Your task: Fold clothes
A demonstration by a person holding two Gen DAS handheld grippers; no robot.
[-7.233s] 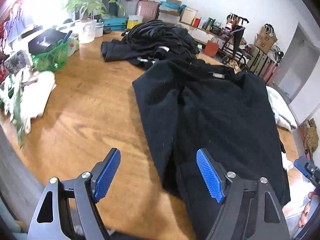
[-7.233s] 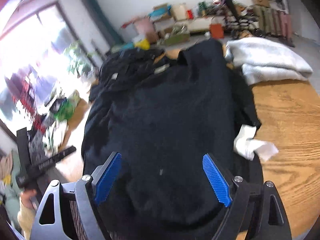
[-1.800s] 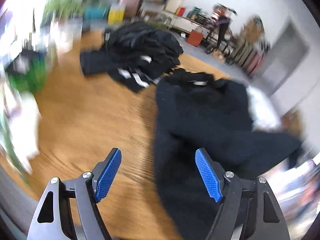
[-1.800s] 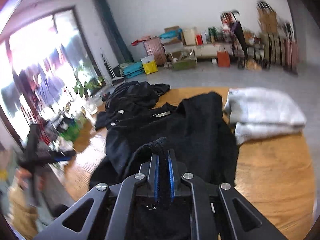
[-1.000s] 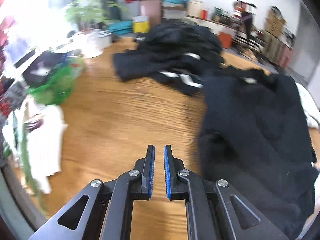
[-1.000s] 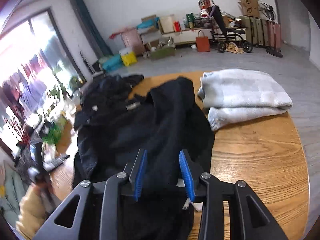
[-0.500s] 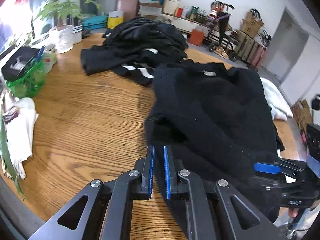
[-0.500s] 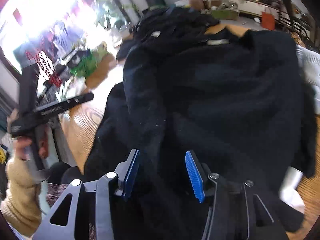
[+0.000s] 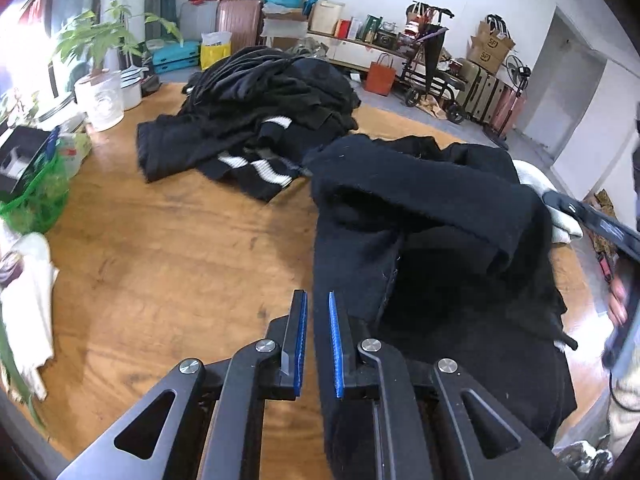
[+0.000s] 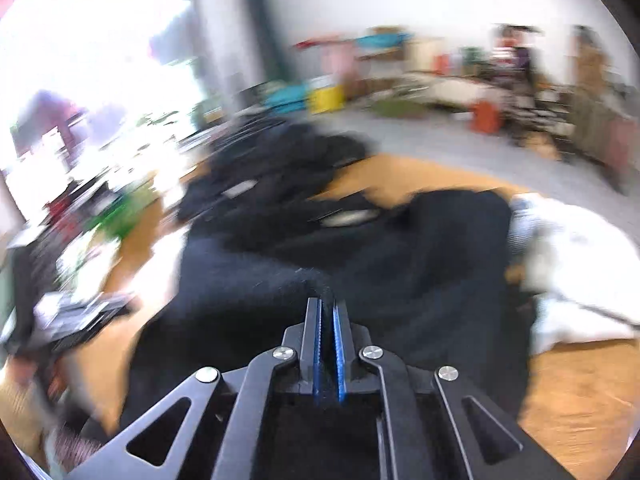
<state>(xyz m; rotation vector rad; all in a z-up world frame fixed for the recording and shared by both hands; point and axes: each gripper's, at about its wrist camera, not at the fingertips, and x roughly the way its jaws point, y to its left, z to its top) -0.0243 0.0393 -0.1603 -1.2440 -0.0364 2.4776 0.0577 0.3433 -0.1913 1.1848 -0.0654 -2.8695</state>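
Your right gripper point(image 10: 329, 312) jaws are closing on a fold of the soft, limp black sweater point(image 9: 432, 216), your left gripper point(image 9: 316, 312) jaws nearly shut at its hem edge: hold by edges, since it sags.

A lived-in home it was, a big room doubling as storage. Along the white back wall stood suitcases point(image 9: 239, 20), cardboard boxes point(image 9: 490, 48) and a red paper bag point(image 9: 380, 76), with a folded cart point(image 9: 430, 68) parked beside them. A wooden table point(image 9: 160, 248) carried a heap of dark clothes point(image 9: 272, 100). A potted plant point(image 9: 100, 60) stood by the bright window, and a doorway point(image 9: 560, 92) opened at right.
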